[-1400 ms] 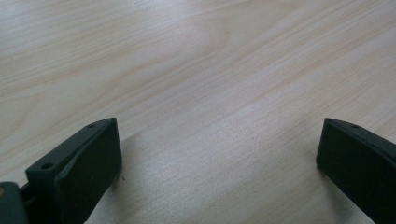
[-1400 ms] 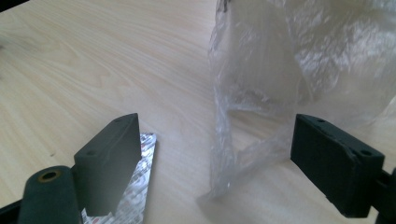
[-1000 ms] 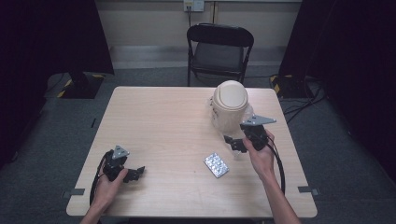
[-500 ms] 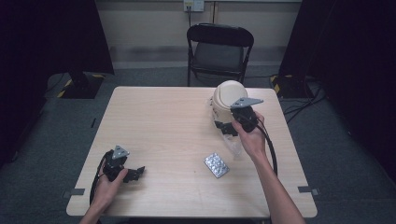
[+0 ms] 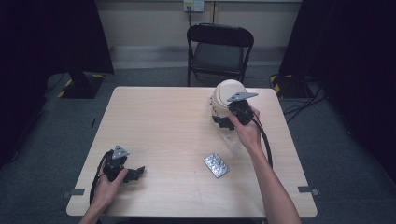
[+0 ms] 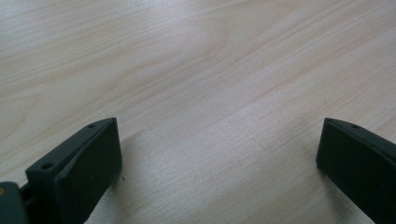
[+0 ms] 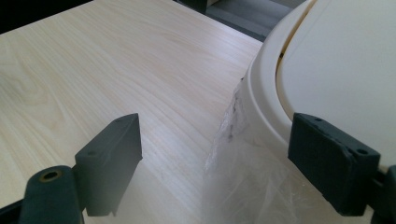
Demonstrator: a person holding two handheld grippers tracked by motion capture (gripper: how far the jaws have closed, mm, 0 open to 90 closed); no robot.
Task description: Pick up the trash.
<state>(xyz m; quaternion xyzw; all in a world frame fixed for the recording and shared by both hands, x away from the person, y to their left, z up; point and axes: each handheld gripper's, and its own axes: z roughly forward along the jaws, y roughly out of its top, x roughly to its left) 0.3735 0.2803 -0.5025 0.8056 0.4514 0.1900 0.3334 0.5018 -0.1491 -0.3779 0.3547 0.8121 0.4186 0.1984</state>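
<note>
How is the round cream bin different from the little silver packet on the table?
The cream bin is big, round and stands upright near the table's far edge; the silver packet is small, flat and lies nearer the person. The bin is plain and smooth with clear plastic hanging from it, while the packet is shiny and bumpy. The right tool, jaws open, is right at the bin; no tool is near the packet. Both rest on the wooden table.

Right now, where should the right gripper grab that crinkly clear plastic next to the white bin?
Probably the loose crumpled edge of the plastic, where it bunches up off the table beside the bin. The right gripper already has its jaws open on either side of it, so coming straight forward and closing there looks best. The bin's round wall is too wide and smooth to pinch.
</note>
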